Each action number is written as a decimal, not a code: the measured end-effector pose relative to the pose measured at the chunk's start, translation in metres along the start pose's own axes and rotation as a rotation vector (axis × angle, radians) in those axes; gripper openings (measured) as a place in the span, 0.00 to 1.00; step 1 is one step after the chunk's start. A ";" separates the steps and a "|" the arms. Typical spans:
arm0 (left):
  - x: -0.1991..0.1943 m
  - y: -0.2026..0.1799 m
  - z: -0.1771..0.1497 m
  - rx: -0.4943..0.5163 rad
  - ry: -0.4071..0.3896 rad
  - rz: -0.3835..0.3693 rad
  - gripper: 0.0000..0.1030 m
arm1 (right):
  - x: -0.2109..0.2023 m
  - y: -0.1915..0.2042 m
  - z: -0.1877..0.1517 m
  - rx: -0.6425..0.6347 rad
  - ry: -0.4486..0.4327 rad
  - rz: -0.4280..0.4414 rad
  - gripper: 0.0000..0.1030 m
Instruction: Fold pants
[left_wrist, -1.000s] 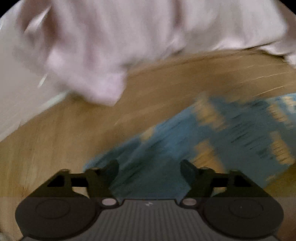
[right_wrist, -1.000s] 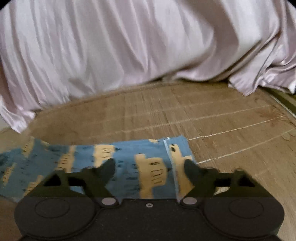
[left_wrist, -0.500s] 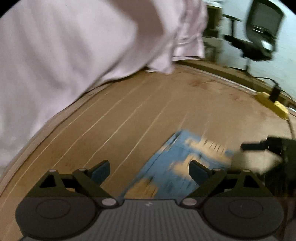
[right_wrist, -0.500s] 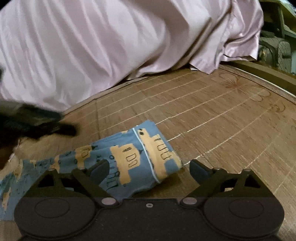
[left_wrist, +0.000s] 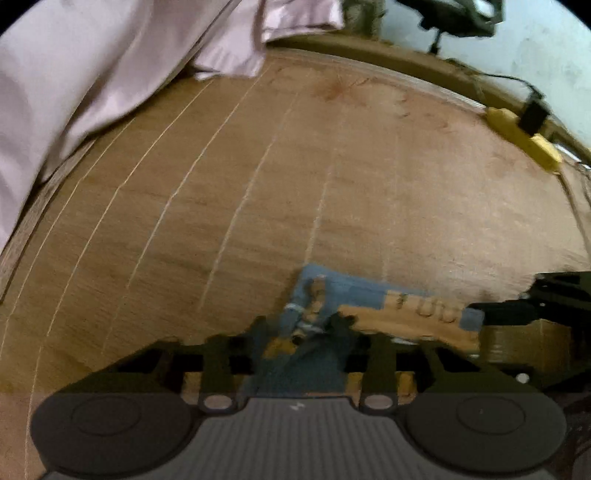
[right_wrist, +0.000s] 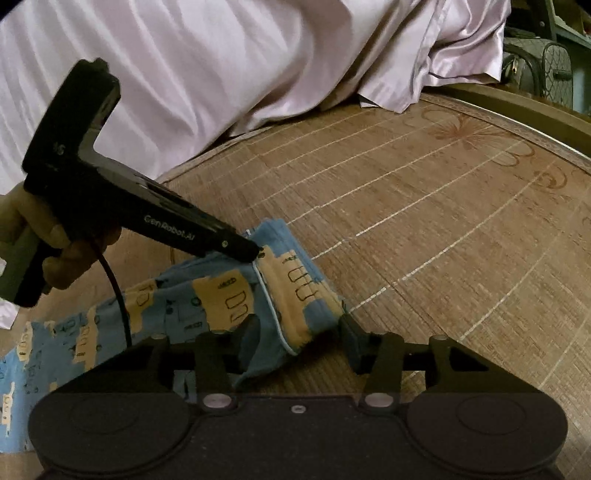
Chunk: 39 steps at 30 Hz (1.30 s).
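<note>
The left hand-held gripper (left_wrist: 301, 325) has its fingers drawn in narrow, with the corner hem of the pants between them; whether the pads actually pinch the cloth cannot be told through the blur. In the right wrist view the same left hand-held gripper (right_wrist: 255, 254) reaches in from the left, its dark tip touching the far corner of the hem, and a person's hand (right_wrist: 55, 236) grips its handle with a black cable hanging below. The right hand-held gripper (right_wrist: 297, 338) stands moderately apart, its two fingers straddling the near corner of the same hem, the right finger just beside the fabric edge and the left finger over the cloth; it does not look clamped.

A pale lilac satin sheet (right_wrist: 221, 66) is bunched across the back of the bed, covering the far left of both views. In front of it lies the woven bamboo mat (right_wrist: 443, 240), tan with pale stitched lines and a brown flower pattern near its border.

The pants (right_wrist: 207, 299) lie on the mat, blue with tan vehicle prints and a white piped hem, running from the grippers toward the lower left; in the left wrist view the pants (left_wrist: 406, 306) show as a short blurred end.

Beyond the mat's edge a yellow power strip (left_wrist: 517, 133) with a black plug sits by the wall, and a patterned handbag (right_wrist: 543, 66) stands at the far right.
</note>
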<state>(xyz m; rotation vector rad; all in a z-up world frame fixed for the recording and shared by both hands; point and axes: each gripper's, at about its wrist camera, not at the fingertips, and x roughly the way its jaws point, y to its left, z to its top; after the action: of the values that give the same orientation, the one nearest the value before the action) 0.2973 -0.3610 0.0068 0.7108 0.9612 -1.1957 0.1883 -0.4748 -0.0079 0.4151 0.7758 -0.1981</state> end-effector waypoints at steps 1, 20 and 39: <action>0.001 -0.003 0.001 0.006 0.003 0.004 0.20 | 0.000 0.000 0.000 0.001 0.000 0.001 0.49; -0.002 -0.043 -0.013 0.155 -0.108 0.261 0.08 | 0.014 -0.017 0.020 -0.037 0.034 0.054 0.49; -0.039 -0.018 -0.021 -0.128 -0.194 0.216 0.60 | -0.009 0.018 0.010 -0.218 -0.112 0.022 0.11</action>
<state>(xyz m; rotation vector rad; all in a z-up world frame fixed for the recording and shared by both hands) 0.2719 -0.3303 0.0333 0.5694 0.7705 -0.9841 0.1941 -0.4629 0.0107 0.2045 0.6742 -0.1135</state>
